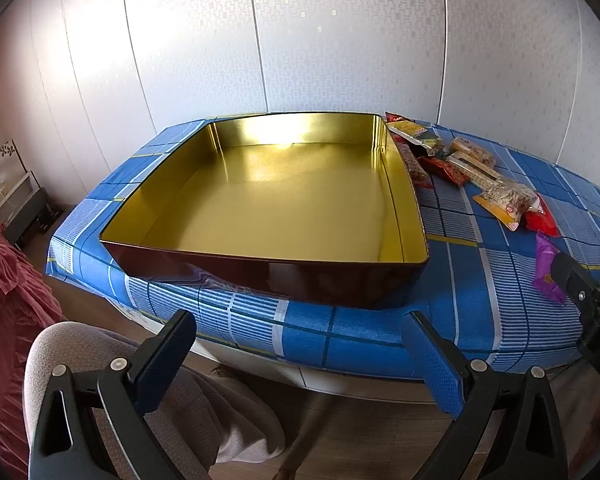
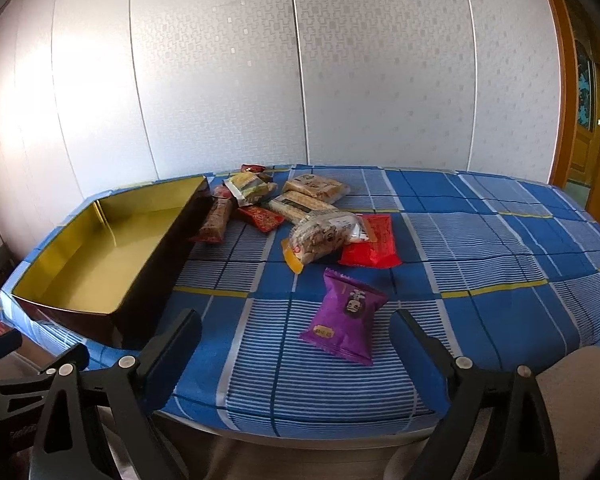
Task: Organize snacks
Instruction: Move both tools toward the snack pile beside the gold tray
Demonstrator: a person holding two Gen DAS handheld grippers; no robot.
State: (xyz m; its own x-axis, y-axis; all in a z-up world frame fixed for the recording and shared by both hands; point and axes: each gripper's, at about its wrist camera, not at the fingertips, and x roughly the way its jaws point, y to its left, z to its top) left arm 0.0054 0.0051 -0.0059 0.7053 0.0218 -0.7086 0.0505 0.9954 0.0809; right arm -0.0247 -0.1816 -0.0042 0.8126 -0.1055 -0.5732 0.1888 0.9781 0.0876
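Note:
A large tin box (image 1: 268,280) with a gold inside and dark outer walls stands empty on the blue checked table; it shows at the left in the right wrist view (image 2: 148,276). Several snack packets (image 2: 300,208) lie in a loose pile to its right, also seen in the left wrist view (image 1: 472,168). A red packet (image 2: 374,242) lies beside the pile. A purple packet (image 2: 346,316) lies alone nearest me, also in the left wrist view (image 1: 546,268). My left gripper (image 1: 300,344) is open and empty before the tin. My right gripper (image 2: 298,340) is open and empty, just short of the purple packet.
The table (image 2: 500,260) has a blue checked cloth and stands against a white panelled wall. A grey padded chair (image 1: 80,344) sits below the table's near edge. A red cloth (image 1: 4,288) lies at the left. A wooden door (image 2: 584,132) is at the right.

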